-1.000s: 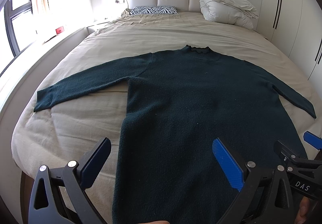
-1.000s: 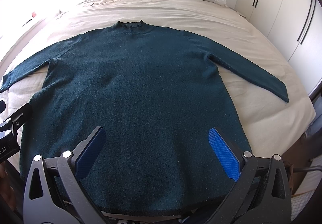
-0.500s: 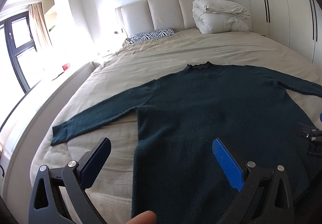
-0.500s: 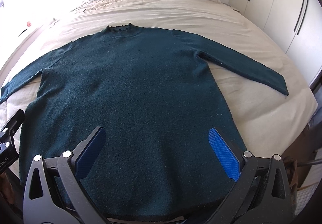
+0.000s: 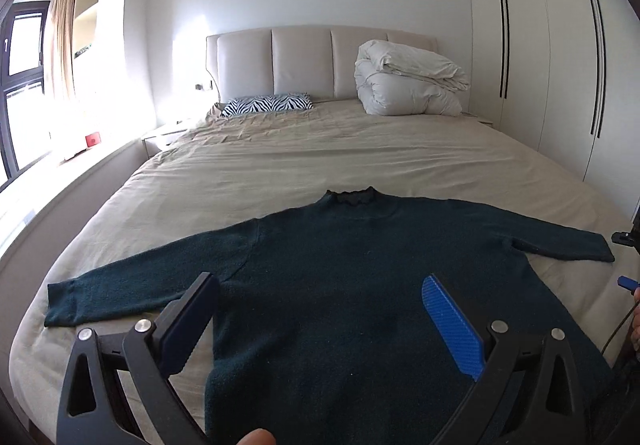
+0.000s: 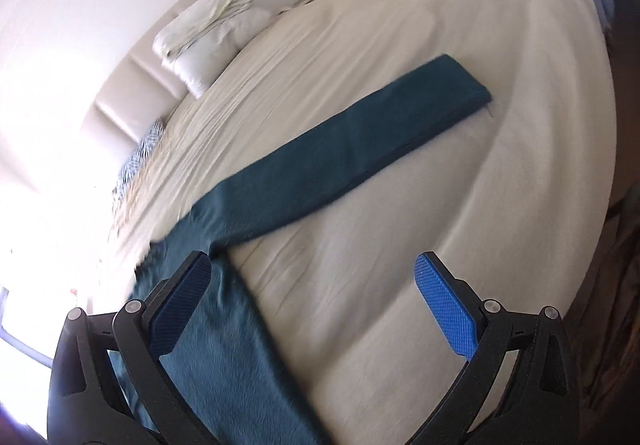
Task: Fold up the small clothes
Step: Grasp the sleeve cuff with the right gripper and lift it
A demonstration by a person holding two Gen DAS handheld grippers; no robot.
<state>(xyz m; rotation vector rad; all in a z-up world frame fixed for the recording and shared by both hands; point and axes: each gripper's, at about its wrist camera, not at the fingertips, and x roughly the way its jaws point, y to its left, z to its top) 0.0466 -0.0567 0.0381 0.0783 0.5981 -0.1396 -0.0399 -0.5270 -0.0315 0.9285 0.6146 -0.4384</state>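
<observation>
A dark teal sweater point(image 5: 352, 285) lies flat and face up on the beige bed point(image 5: 304, 161), sleeves spread out to both sides, collar toward the headboard. My left gripper point(image 5: 320, 325) is open and empty, above the sweater's lower body. My right gripper point(image 6: 312, 305) is open and empty, tilted, over the bed just beside the sweater's right sleeve point(image 6: 360, 141) near the armpit. A bit of the right gripper shows at the right edge of the left wrist view point(image 5: 628, 283).
A rolled white duvet point(image 5: 408, 85) and a zebra pillow point(image 5: 268, 104) lie by the headboard. White wardrobes point(image 5: 560, 65) stand on the right. A window ledge point(image 5: 60, 181) runs along the left. The bed's right edge point(image 6: 592, 125) drops off past the sleeve cuff.
The left gripper has tilted up and back, so more of the room shows. The right gripper has swung right and rolled, from over the sweater's hem to beside the right sleeve.
</observation>
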